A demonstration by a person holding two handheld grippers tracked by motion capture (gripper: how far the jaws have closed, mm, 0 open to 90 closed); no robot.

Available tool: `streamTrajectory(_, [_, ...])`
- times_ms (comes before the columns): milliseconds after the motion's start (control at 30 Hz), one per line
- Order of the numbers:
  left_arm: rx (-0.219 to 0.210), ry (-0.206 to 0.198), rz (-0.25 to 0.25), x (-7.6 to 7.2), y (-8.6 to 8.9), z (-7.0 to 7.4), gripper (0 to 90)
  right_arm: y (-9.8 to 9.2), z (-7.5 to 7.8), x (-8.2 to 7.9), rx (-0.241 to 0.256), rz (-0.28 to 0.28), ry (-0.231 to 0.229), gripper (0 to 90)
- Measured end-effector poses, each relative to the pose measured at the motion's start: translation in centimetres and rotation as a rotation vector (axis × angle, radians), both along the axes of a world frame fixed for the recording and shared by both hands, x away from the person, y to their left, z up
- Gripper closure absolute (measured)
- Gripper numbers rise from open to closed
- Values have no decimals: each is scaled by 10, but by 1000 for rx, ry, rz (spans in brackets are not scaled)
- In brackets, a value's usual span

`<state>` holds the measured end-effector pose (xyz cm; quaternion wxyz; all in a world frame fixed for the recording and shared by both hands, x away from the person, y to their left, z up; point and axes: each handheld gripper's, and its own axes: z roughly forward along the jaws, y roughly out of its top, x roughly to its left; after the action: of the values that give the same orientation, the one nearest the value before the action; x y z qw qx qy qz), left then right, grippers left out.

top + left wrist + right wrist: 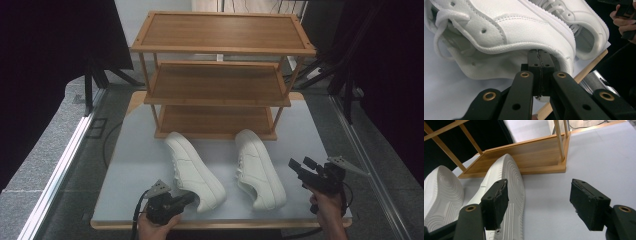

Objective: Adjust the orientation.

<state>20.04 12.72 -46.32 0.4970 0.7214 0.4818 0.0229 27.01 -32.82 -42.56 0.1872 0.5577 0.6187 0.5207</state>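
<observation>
Two white sneakers lie on their sides on the grey table, soles turned right: the left shoe (192, 170) and the right shoe (260, 170). My left gripper (187, 198) is at the left shoe's heel. Its jaws are pressed together, tips (539, 53) right under the heel collar of the left shoe (506, 27), with nothing visible between the pads. My right gripper (301, 166) hovers open to the right of the right shoe, a little above the table. Between its jaws (539, 202) I see bare table, and the right shoe's sole (510, 182) lies just behind its left pad.
A three-tier wooden shoe rack (220, 75) stands at the back of the table, its bottom shelf (524, 157) just beyond the shoes' toes. The table's front edge (220, 223) runs close under both hands. Black curtains and stands surround the table.
</observation>
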Motion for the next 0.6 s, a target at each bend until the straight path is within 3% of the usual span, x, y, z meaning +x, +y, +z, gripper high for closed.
streamTrajectory(200, [-4, -7, -6, 13, -7, 8, 893, -2, 0, 0, 12, -6, -7, 307])
streamTrajectory(333, [-13, 2, -2, 32, -15, 12, 888, -4, 0, 0, 13, -8, -11, 307])
streamTrajectory(400, [-1, 10, -6, 48, -25, 13, 887, -5, -1, 1, 14, -14, -2, 308])
streamTrajectory(433, [-1, 10, -6, 48, -25, 13, 888, -5, -2, 1, 13, -17, 1, 308])
streamTrajectory(467, [17, 21, -8, 60, -32, 12, 888, -6, -3, 1, 16, -21, 7, 308])
streamTrajectory(500, [17, 21, -8, 60, -32, 12, 898, -6, -3, 1, 16, -21, 7, 308])
streamTrajectory(533, [-50, 31, -26, 69, -38, 13, 897, -7, -3, 1, 14, -23, 9, 308])
streamTrajectory(600, [-45, 29, -28, 70, -42, 16, 897, -8, -4, 1, 14, -25, 2, 307])
